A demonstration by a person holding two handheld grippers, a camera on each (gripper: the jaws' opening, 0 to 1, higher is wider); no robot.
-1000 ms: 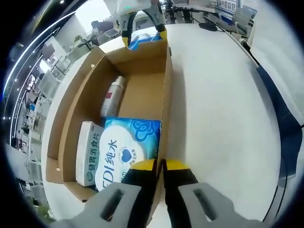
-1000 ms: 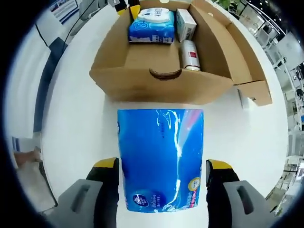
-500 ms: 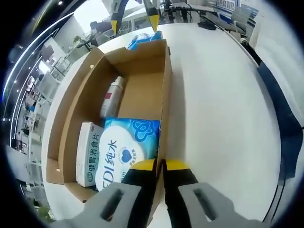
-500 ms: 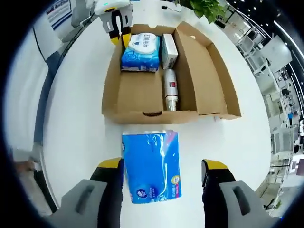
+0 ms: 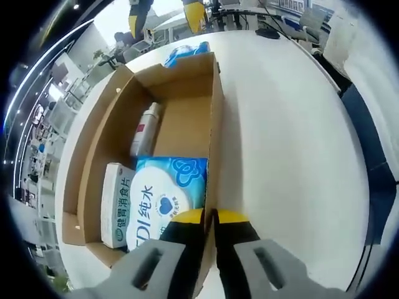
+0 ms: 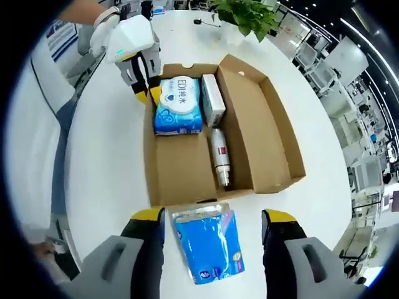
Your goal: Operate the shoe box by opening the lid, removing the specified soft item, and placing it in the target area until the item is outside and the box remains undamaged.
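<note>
Left hand-held gripper: jaws nearly closed, yellow-tipped, clamped on the box wall at its near corner; in the right gripper view it sits at the box's far-left corner, with a sleeve behind it. Right hand-held gripper: jaws spread wide, raised above the bench, nothing between the pads; its yellow tips appear at the top of the left gripper view.

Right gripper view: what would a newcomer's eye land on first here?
First the open cardboard shoe box on the white table, holding a blue wipes pack, a white carton and a small bottle. Next, the bright blue tissue pack lying outside it between the open right tool. The left tool pinches the box's far wall.
</note>
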